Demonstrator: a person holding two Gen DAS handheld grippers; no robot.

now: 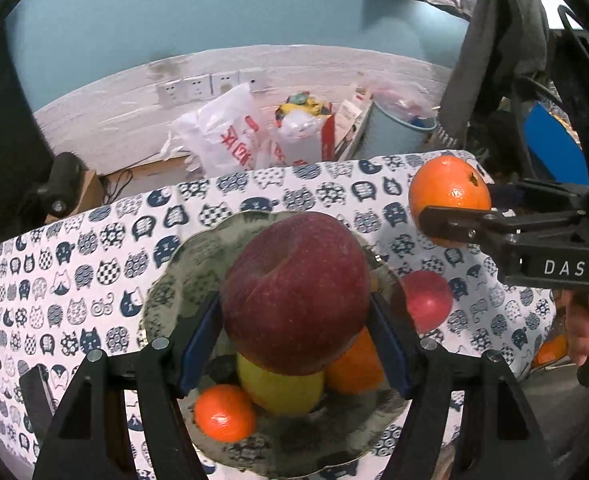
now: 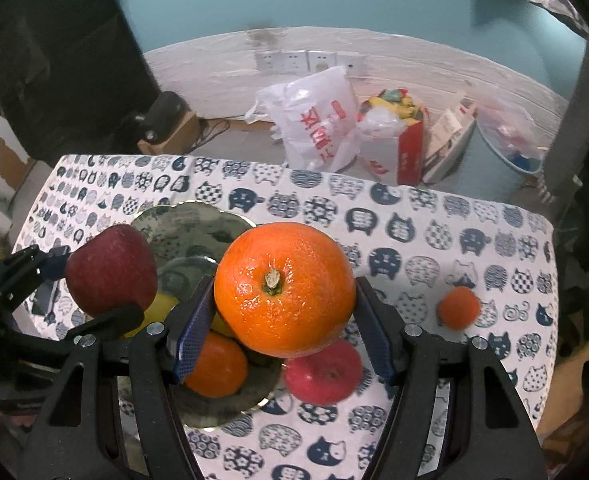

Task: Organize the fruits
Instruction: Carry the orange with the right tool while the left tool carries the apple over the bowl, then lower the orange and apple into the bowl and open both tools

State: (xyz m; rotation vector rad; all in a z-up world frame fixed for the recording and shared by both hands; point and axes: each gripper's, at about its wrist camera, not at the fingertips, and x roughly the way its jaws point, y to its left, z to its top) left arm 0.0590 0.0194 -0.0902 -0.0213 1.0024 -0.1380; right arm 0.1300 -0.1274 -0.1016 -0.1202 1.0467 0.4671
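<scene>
A dark red apple (image 1: 296,292) and a big orange (image 2: 285,289) are held above a scalloped plate (image 1: 174,280), which carries a yellow fruit (image 1: 280,390) and two oranges. A small red apple (image 2: 323,373) lies beside the plate; a tiny orange (image 2: 458,307) sits apart.

A: Both views are evenly lit, fairly bright, with a cool cast off the teal wall (image 1: 174,20).

B: Any glare?

A: Small white highlights sit on the big orange (image 2: 284,290) and on the dark red apple (image 1: 294,292). The plate (image 1: 182,280) gives a dull mirrored sheen.

B: Shadows?

A: Soft ones. A grey shadow falls on the tablecloth (image 2: 414,240) to the right of the orange, and faint shapes shade the wall at upper right.

B: Sharpness?

A: The nearest fruit is slightly soft; the small orange (image 2: 458,307) is smeared. Fisheye bending curves the surface edge and the wall base, and black vignette fills the corners.
</scene>
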